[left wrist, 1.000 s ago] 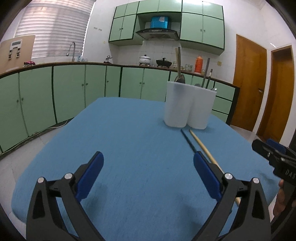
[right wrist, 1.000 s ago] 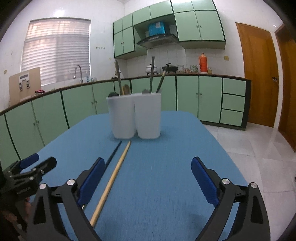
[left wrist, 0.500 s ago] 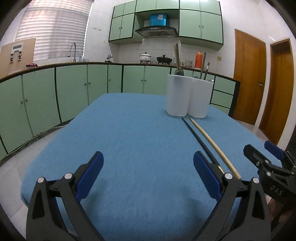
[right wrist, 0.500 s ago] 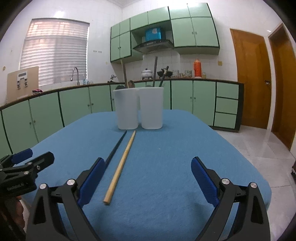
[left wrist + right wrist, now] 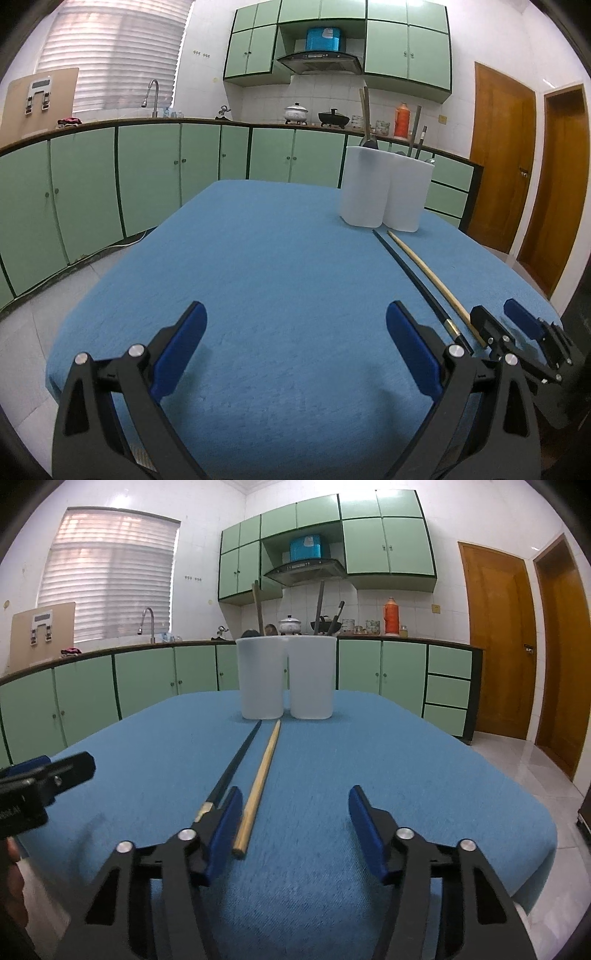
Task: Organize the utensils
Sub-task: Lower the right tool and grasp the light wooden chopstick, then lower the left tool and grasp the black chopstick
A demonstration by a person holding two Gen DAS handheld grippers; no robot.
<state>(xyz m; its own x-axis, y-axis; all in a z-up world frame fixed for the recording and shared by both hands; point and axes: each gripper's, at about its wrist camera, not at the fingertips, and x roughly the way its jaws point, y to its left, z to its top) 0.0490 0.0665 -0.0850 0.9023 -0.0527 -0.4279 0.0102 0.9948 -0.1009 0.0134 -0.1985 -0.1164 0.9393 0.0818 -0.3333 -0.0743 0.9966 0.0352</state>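
Two white cups [image 5: 261,677] [image 5: 364,186] holding several utensils stand side by side at the far end of the blue table [image 5: 406,775]. In front of them a black chopstick [image 5: 236,768] [image 5: 410,277] and a wooden chopstick [image 5: 258,786] [image 5: 432,280] lie side by side, pointing at the cups. My right gripper [image 5: 295,812] [image 5: 509,328] is low over the table with its jaws closing. The wooden chopstick's near end lies just inside its left finger, untouched by the pads, and the black one runs outside that finger. My left gripper [image 5: 295,339] [image 5: 44,779] hangs open and empty to the left.
Green kitchen cabinets [image 5: 147,177] and a counter with a sink ring the table behind and to the left. Wooden doors [image 5: 495,638] are on the right. White floor tiles [image 5: 535,771] lie beyond the table's right edge. The table's left half [image 5: 240,277] is bare cloth.
My right gripper came down and forward to the chopsticks' near ends, and its jaws narrowed from wide open. The left gripper drifted slightly and stayed open.
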